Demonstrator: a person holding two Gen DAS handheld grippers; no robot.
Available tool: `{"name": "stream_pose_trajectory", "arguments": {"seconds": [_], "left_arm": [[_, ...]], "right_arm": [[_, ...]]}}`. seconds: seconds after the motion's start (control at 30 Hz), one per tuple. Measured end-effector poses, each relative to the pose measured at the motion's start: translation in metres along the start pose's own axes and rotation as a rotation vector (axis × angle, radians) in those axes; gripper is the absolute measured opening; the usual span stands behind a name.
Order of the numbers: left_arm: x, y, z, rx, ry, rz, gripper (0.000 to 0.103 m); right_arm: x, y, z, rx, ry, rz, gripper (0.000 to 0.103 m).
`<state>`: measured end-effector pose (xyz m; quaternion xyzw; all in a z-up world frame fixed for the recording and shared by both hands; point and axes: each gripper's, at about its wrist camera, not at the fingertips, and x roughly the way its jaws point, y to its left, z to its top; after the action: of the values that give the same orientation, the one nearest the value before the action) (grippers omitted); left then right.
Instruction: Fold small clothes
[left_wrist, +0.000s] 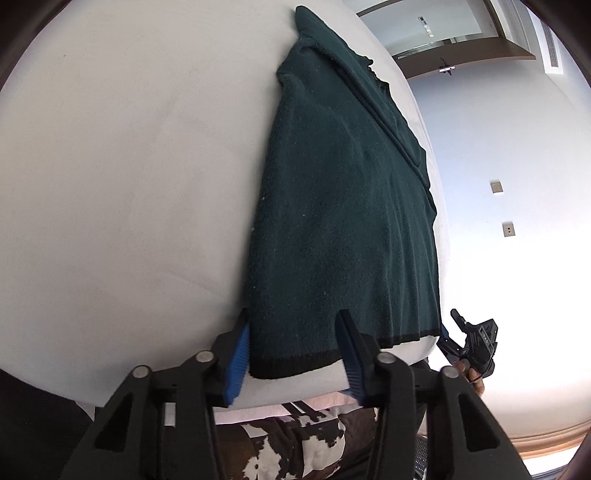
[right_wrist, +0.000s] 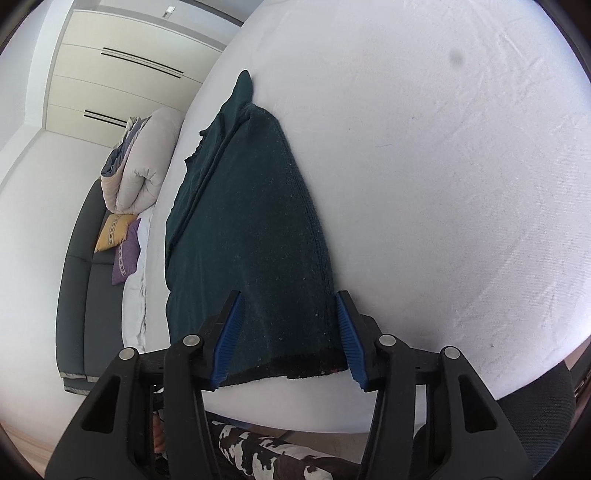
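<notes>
A dark green sweater (left_wrist: 343, 206) lies lengthwise on the white bed (left_wrist: 122, 177), already narrowed into a long strip, its black hem (left_wrist: 295, 363) at the near edge of the mattress. The left gripper (left_wrist: 291, 354) straddles the hem's left corner; its fingers (left_wrist: 238, 358) are apart, one blue pad beside the cloth edge and the other over the fabric, not visibly pinching. The right gripper (right_wrist: 290, 339) straddles the hem's other corner (right_wrist: 332, 363), likewise unclenched, the cloth lying between its fingers (right_wrist: 349, 339) without clear pressure from them.

The step in hand looks like taking both hem corners to fold the strip away toward the collar (left_wrist: 310, 22). To do it well, each gripper should slide a finger under every layer at its corner before closing, as the hem looks layered and a shallow bite would lift only the top one. Both grips should close at matching depth, then rise together so the hem stays straight.
</notes>
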<state>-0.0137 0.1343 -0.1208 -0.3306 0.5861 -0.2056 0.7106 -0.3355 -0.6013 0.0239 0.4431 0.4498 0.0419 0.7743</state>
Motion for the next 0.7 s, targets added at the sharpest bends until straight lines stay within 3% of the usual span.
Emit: {"name": "stream_pose_trajectory", "arguments": {"seconds": [0.1,0.37,0.5,0.57,0.7], "left_arm": [[0.000,0.010,-0.001,-0.028,-0.004,-0.008,0.015],[-0.007,0.014,-0.007,-0.022,-0.024,-0.021,0.007],[-0.008,0.012,-0.009,-0.010,-0.033,-0.027,0.006],[-0.010,0.011,-0.009,-0.004,-0.037,-0.030,0.006],[-0.019,0.006,-0.010,0.009,-0.061,-0.056,0.006]], "right_arm": [[-0.002,0.001,0.003,-0.005,-0.008,-0.021,0.048],[0.011,0.008,0.006,-0.040,0.077,-0.066,0.042],[0.013,0.007,0.002,-0.053,0.096,-0.077,0.029],[0.014,0.007,0.000,-0.065,0.099,-0.100,0.009],[0.010,0.008,-0.003,-0.086,0.071,-0.121,0.007]]}}
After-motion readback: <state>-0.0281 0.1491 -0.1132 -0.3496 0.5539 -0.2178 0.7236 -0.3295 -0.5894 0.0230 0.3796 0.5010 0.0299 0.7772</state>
